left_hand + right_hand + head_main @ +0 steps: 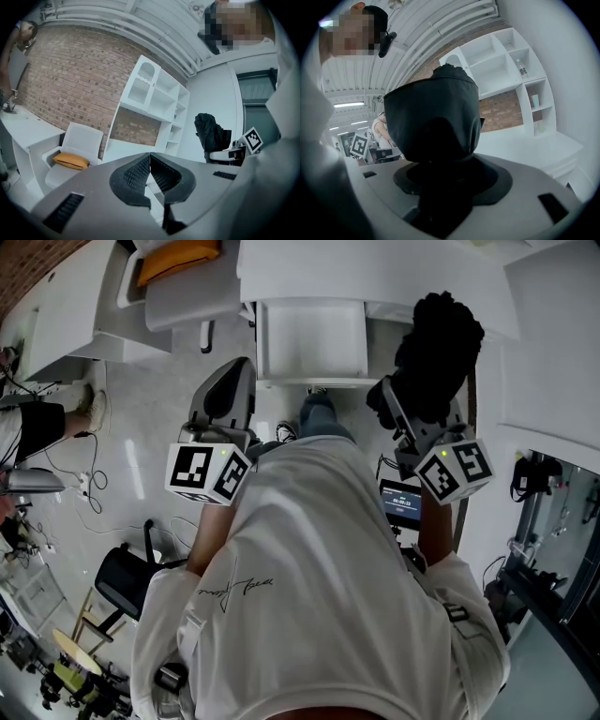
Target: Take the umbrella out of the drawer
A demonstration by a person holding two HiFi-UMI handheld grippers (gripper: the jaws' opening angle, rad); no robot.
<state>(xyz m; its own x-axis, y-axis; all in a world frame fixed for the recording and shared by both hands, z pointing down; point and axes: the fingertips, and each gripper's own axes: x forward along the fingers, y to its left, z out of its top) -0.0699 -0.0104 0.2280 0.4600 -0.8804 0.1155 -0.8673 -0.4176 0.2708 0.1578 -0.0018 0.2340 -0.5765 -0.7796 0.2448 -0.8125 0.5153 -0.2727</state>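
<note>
The black folded umbrella (438, 341) is up in the air at the right, clear of the white drawer (312, 338), and my right gripper (411, 397) is shut on it. In the right gripper view the umbrella (433, 119) fills the space between the jaws and hides their tips. The drawer stands pulled open in front of the person and looks bare inside. My left gripper (239, 371) hangs to the left of the drawer, its jaws pressed together on nothing (150, 158). From the left gripper view the umbrella (212, 132) shows off to the right.
A white armchair with an orange cushion (178, 259) stands at the back left beside a white desk (66, 315). White shelving (157, 105) lines the brick wall. Another person (33, 427) stands at the far left, with cables and a black chair (127, 579) on the floor.
</note>
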